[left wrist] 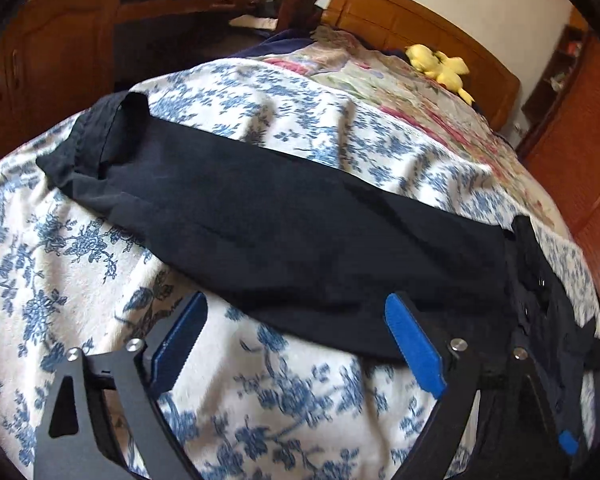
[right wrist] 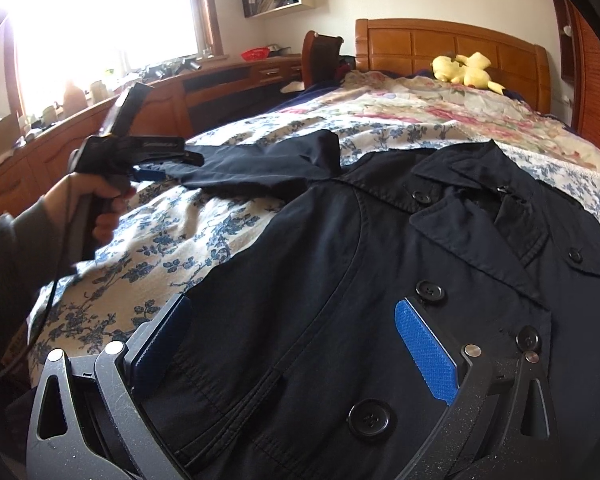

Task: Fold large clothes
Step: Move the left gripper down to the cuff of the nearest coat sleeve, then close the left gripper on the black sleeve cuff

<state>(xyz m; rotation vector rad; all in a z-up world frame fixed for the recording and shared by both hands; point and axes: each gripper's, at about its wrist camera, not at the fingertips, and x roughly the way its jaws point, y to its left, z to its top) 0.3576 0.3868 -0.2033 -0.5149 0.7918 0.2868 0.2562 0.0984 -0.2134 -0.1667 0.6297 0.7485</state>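
A black double-breasted coat (right wrist: 340,280) lies front up on a bed with a blue floral sheet (right wrist: 172,240). Its left sleeve (left wrist: 260,216) stretches out flat across the sheet, cuff (left wrist: 96,148) at the far end. My left gripper (left wrist: 296,312) is open and empty, hovering over the sleeve's near edge; in the right wrist view it (right wrist: 156,172) sits beside the sleeve, held by a hand. My right gripper (right wrist: 292,316) is open and empty above the coat's chest, near its large black buttons (right wrist: 430,291).
A yellow plush toy (right wrist: 466,70) lies by the wooden headboard (right wrist: 452,46). A pink floral quilt (right wrist: 400,112) covers the bed's far part. A wooden desk (right wrist: 220,80) with clutter and a chair (right wrist: 320,56) stand left of the bed, under a bright window.
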